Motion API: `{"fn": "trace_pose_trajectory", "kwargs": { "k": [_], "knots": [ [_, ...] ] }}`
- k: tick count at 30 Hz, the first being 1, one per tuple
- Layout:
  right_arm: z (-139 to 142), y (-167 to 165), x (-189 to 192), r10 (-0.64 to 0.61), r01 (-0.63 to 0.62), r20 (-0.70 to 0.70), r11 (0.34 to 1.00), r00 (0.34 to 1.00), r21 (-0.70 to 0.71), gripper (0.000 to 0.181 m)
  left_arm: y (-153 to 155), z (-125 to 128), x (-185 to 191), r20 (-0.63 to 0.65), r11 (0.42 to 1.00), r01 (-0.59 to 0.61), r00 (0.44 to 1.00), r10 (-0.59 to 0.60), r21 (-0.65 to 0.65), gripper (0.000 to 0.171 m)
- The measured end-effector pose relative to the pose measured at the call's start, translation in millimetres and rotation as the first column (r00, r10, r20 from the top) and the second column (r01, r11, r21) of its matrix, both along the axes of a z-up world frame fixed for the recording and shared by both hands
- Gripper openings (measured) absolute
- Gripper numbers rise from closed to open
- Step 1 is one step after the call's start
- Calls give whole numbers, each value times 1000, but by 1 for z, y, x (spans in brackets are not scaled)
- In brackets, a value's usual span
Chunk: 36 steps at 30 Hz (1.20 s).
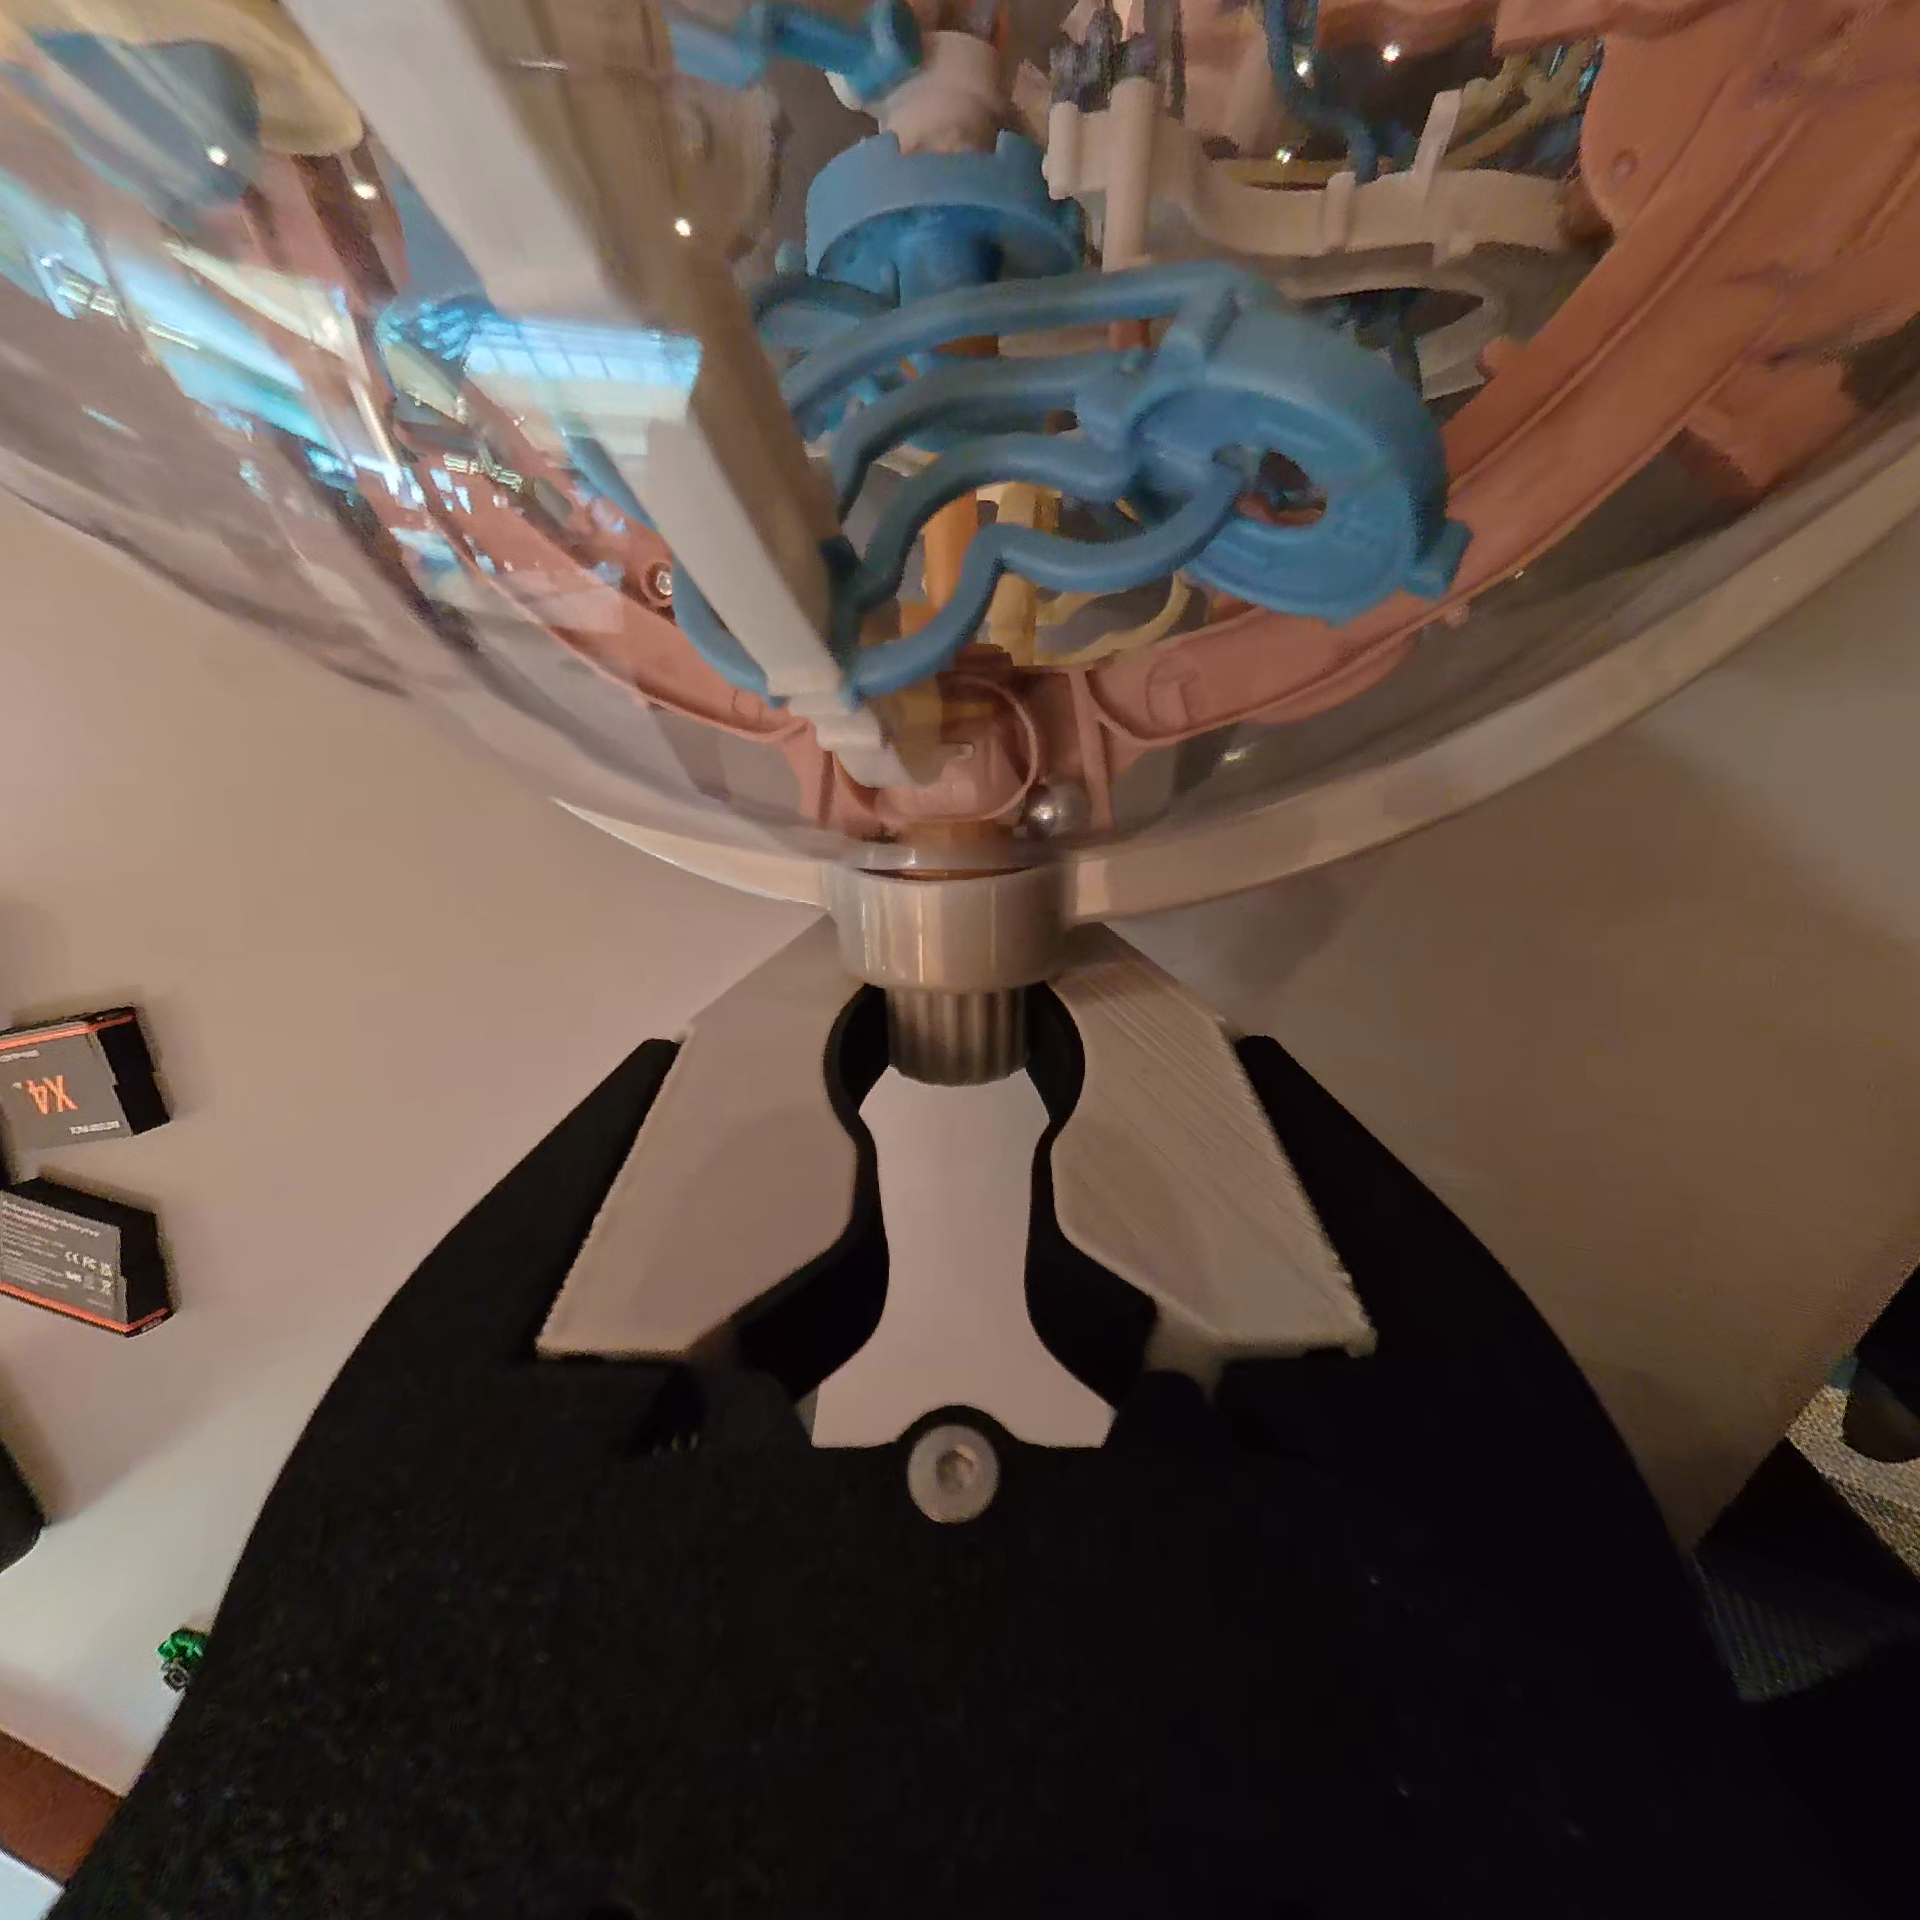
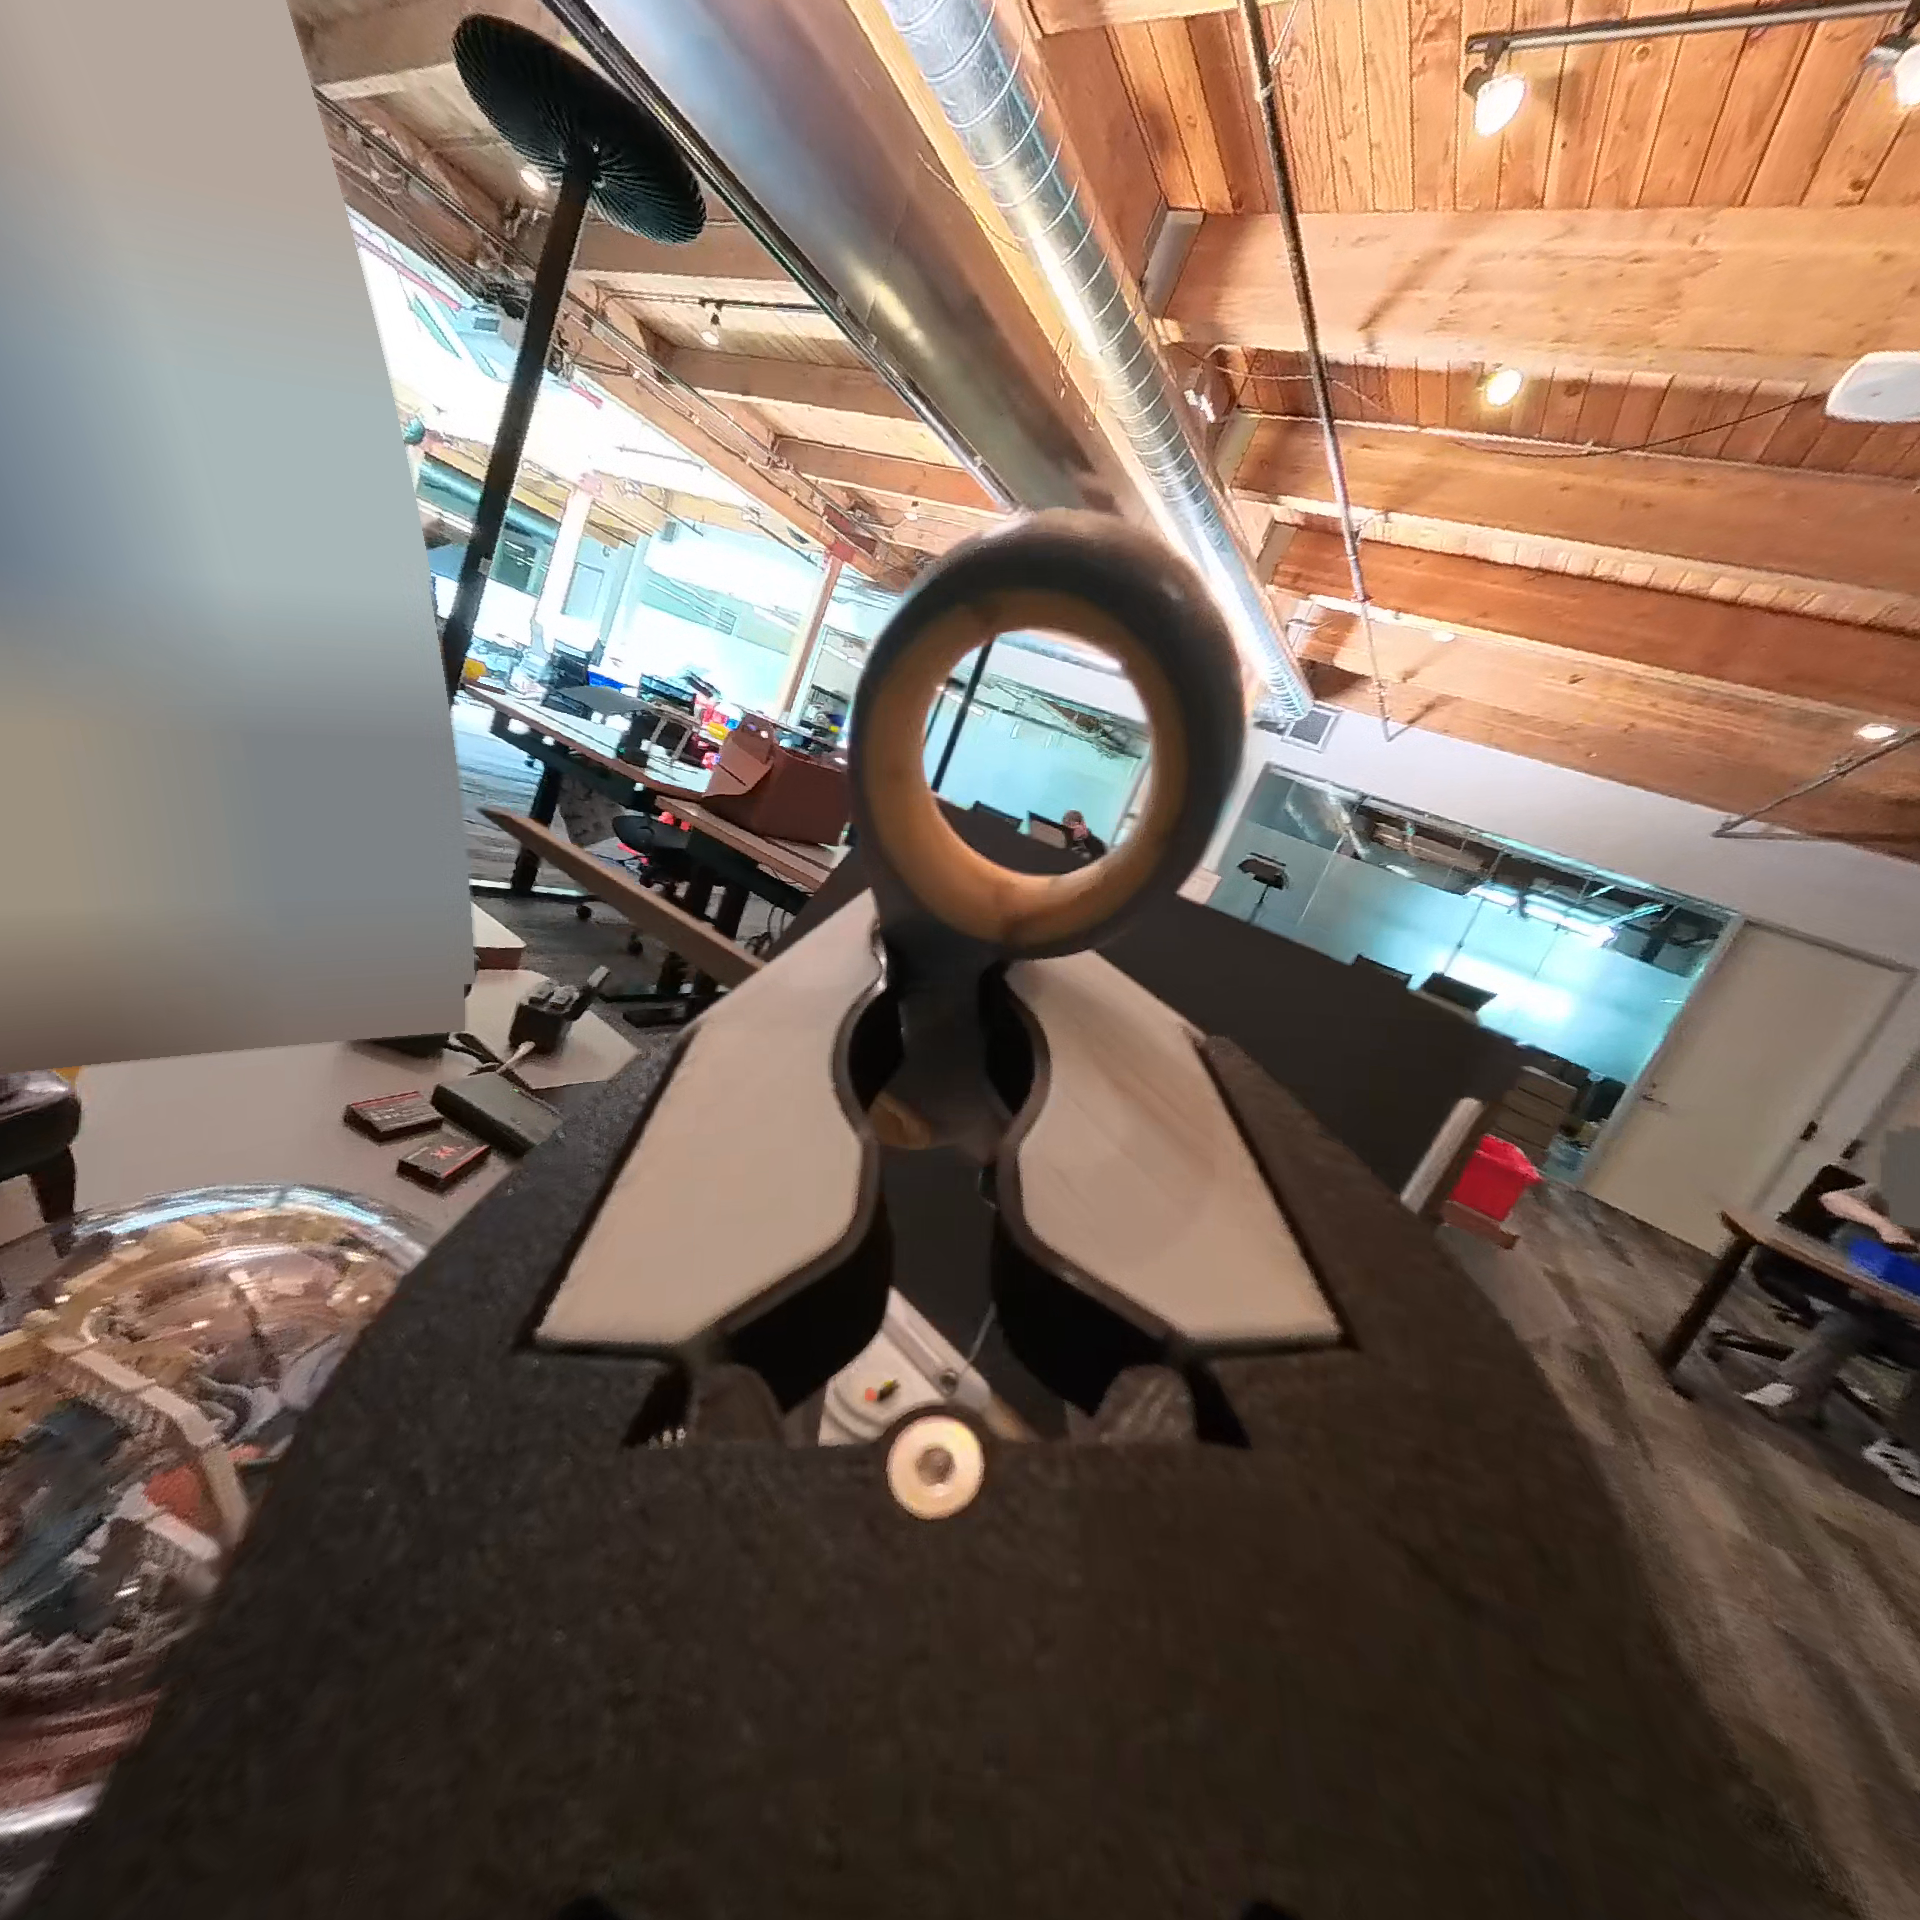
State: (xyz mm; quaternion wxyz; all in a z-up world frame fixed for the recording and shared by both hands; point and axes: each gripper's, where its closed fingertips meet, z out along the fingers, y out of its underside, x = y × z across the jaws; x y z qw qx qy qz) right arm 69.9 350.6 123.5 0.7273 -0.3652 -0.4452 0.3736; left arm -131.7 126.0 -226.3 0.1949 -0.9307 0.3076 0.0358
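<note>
We see the left gripper (image 1: 951, 1023) clenched on the ribbed knob (image 1: 954, 1039) of a clear maze ball (image 1: 935, 436), right gripper (image 2: 940, 1003) grasping a ring-ended tool (image 2: 1023, 769), small black packs (image 1: 78, 1081) on the surface (image 1: 364, 883).

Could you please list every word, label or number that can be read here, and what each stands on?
I do not copy writing; these bear it.
Upper grey-and-black flat battery pack: large orange characters, small print.
Lower grey-and-black flat battery pack: small white print.
Two black flat packs with red marks: too small to read.
</note>
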Motion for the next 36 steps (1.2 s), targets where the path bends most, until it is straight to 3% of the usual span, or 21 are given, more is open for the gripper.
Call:
{"fn": "trace_pose_trajectory", "kwargs": {
  "k": [5, 11, 14, 17, 22, 36],
  "knots": [
    [26, 12, 24, -59, 61, -85, 998, 995, 31, 8, 0, 0, -1, -1, 1000, 2, 1000, -2, 4, 18],
    [18, 11, 17, -25, 26, -61, 1000, 998, 4, 8, 2, 1, -3, -14, 1000, 3, 1000, -3, 1, 18],
    [-9, -5, -14, 149, -145, 33, 984, 988, -105, 8, 3, 1, -4, -20, 1000, 6, 1000, -6, 1, 18],
    [-55, -17, -43, 181, -164, 183, 981, 966, -101, 7, 4, 2, -5, -23, 1000, 8, 1000, -8, 5, 18],
    [-92, -42, -67, 266, -232, 265, 961, 927, -151, 8, 5, 2, -4, -32, 1000, 12, 999, -12, 4, 18],
    [-104, -45, -77, 296, -252, 310, 952, 904, -173, 8, 7, 2, -5, -51, 1000, 12, 999, -12, 5, 18]
  ]
}}
